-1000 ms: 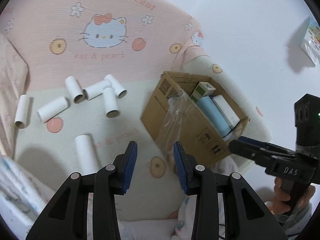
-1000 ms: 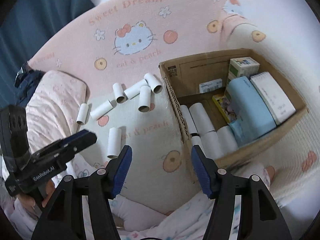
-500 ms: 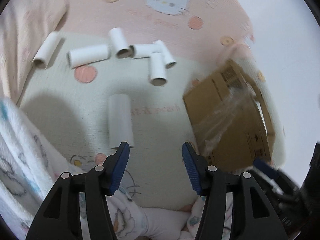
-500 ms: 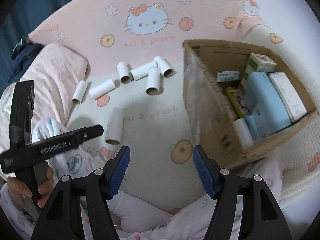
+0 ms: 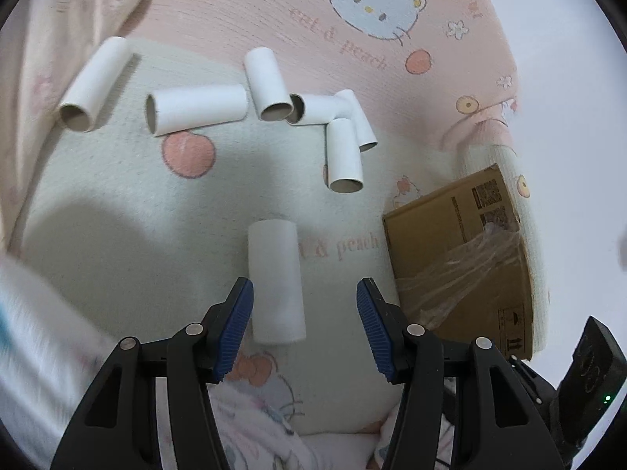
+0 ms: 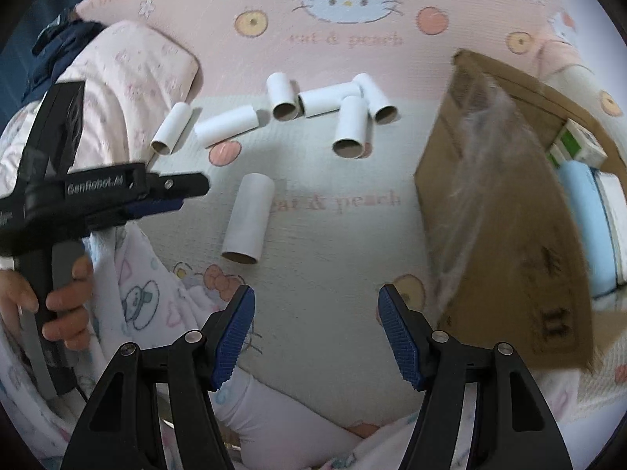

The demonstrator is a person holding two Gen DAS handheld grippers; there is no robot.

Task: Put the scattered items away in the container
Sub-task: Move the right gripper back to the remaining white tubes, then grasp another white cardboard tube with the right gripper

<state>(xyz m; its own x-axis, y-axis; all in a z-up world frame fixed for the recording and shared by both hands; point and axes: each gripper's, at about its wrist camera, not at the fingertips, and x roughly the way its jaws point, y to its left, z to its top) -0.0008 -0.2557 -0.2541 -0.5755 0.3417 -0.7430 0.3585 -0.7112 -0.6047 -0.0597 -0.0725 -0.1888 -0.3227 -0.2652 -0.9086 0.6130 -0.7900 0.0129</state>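
White cardboard tubes lie scattered on the pink-and-cream cartoon bedspread (image 5: pixel 117 211), all to the left of the cardboard box (image 5: pixel 466 258). The nearest tube (image 5: pixel 276 280) now sits between the wide-open fingers of the left gripper (image 5: pixel 305 327), slightly toward the left finger; half a second ago it lay ahead of the tips. Six more tubes (image 5: pixel 196 109) form a loose row beyond it, farther from the box's near corner. Only the right wrist view shows the box's contents, a pale blue pack (image 6: pixel 584 203) and small cartons, plus the left gripper (image 6: pixel 156 196) from the side. The right gripper (image 6: pixel 316 337) hovers wide open, empty, over bare bedspread just left of the box.
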